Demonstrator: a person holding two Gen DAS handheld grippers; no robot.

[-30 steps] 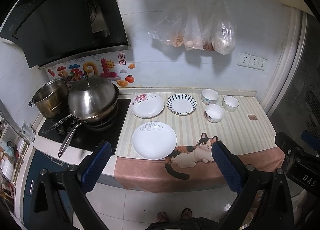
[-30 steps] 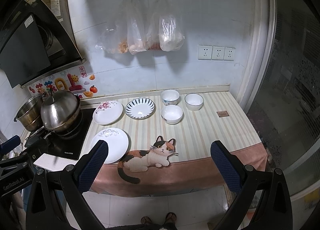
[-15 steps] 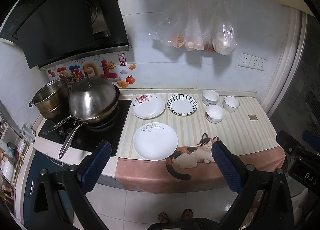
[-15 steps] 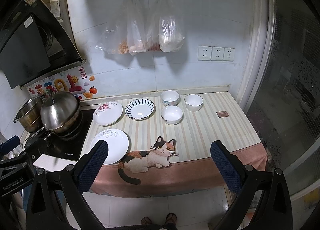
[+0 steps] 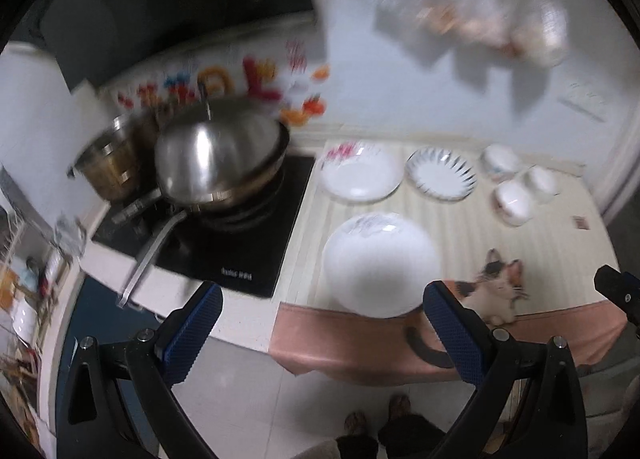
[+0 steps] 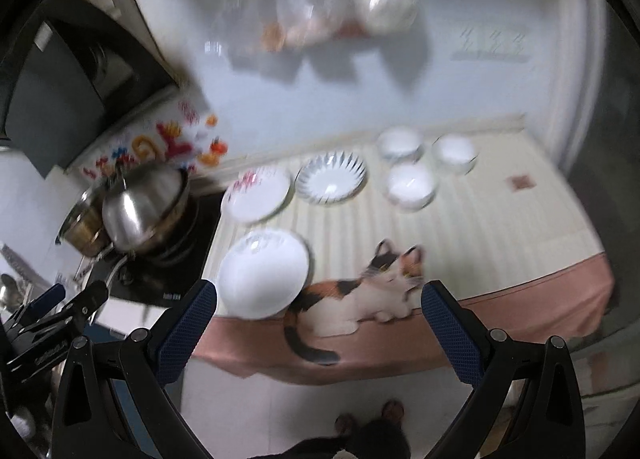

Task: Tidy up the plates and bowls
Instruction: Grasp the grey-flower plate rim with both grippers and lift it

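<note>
Striped bench (image 5: 460, 227) in the left view carries a large white plate (image 5: 380, 263) near its front edge; the left claw (image 5: 318, 323) gapes wide, empty. Right view: right claw (image 6: 318, 323) equally spread, empty; three white bowls (image 6: 412, 185) rearward. Blurred, hurried approach could knock the plate off.

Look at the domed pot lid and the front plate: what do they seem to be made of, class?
Domed pot lid: probably polished stainless steel, silvery with bright mirror-like highlights. Front plate: likely glazed ceramic or porcelain, white and glossy with a faint printed pattern near its far rim; motion blur leaves melamine possible.
</note>
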